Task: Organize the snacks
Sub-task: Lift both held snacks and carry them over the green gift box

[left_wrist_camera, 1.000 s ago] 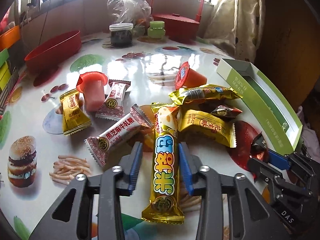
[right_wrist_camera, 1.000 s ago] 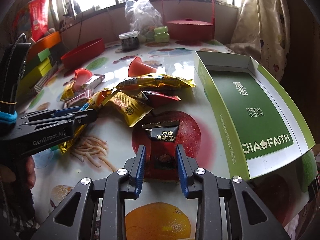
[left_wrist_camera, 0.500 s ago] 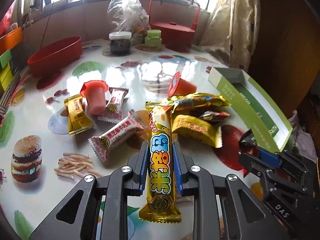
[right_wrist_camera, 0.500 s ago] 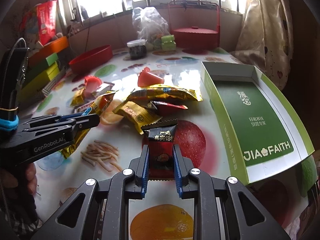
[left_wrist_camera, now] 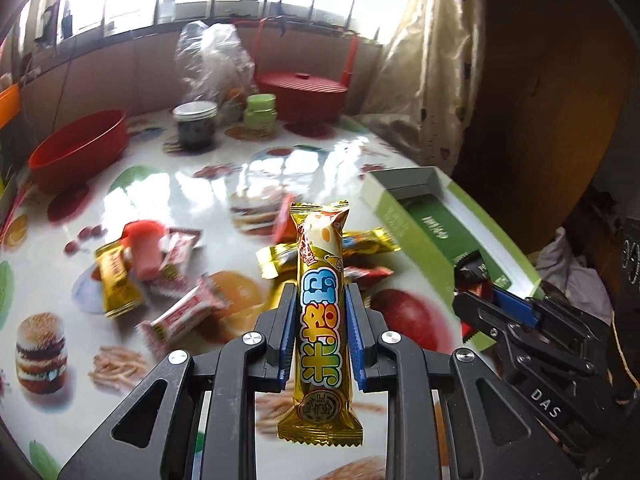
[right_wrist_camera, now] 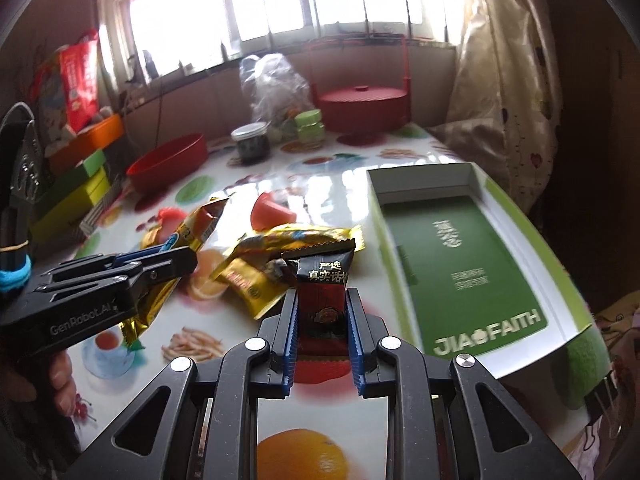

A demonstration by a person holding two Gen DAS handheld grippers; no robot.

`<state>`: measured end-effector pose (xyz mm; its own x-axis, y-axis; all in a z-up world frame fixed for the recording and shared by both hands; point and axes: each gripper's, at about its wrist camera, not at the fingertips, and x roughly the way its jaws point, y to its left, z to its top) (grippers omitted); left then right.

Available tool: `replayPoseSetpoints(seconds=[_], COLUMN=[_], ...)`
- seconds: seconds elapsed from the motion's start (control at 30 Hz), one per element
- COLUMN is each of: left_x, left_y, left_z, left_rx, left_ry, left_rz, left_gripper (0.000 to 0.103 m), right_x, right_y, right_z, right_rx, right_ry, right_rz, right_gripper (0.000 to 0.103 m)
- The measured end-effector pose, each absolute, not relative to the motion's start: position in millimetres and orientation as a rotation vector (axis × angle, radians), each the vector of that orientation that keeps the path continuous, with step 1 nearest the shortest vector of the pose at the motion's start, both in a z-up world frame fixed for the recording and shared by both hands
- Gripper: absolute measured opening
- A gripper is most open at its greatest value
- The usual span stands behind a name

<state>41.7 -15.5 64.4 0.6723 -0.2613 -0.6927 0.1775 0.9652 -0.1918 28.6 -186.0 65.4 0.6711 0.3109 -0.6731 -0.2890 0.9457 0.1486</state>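
Fingers of the left gripper [left_wrist_camera: 320, 322] are clamped on the long gold snack bar [left_wrist_camera: 322, 320], which now stands clear of the counter [left_wrist_camera: 192, 184] where a second ago it lay flat among the other packets; fingers of the right gripper [right_wrist_camera: 320, 330] have just been closing and are pinched on the small dark red and black packet [right_wrist_camera: 323, 300], which a second ago sat loose between them on the printed apple and now hangs lifted above it; both snacks are off the surface at once, so I judge the pick-up done and the carry to the green box [right_wrist_camera: 476, 264] next, the box lying open and empty to the right.

Writing: the gold bar carries large rounded Chinese characters in blue, green and yellow down its length and a round emblem near its lower crimp; the dark packet shows gold Chinese characters across its black top band; the box floor reads "JIA FAITH" in pale letters with a small flower between the words, plus white Chinese characters further in; the left gripper's body, in the right wrist view, reads "GenRobot.AI", and the right gripper's, in the left wrist view, "DAS"; the remaining gold and red-and-white packets [left_wrist_camera: 182, 316] on the counter are too blurred to read.
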Motion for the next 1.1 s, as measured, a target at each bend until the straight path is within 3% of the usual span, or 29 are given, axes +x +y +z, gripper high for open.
replayPoseSetpoints(seconds=[1.1], left_x=[92], left_y=[-139], left_z=[62], left_rx=[-0.062], left_ry=[0.875], left_rz=[-0.494], left_gripper=[0.024], right_x=[57], right_y=[-294], right_z=[65], right_rx=[0.128], right_ry=[0.753], right_rz=[0.092], right_gripper=[0.021])
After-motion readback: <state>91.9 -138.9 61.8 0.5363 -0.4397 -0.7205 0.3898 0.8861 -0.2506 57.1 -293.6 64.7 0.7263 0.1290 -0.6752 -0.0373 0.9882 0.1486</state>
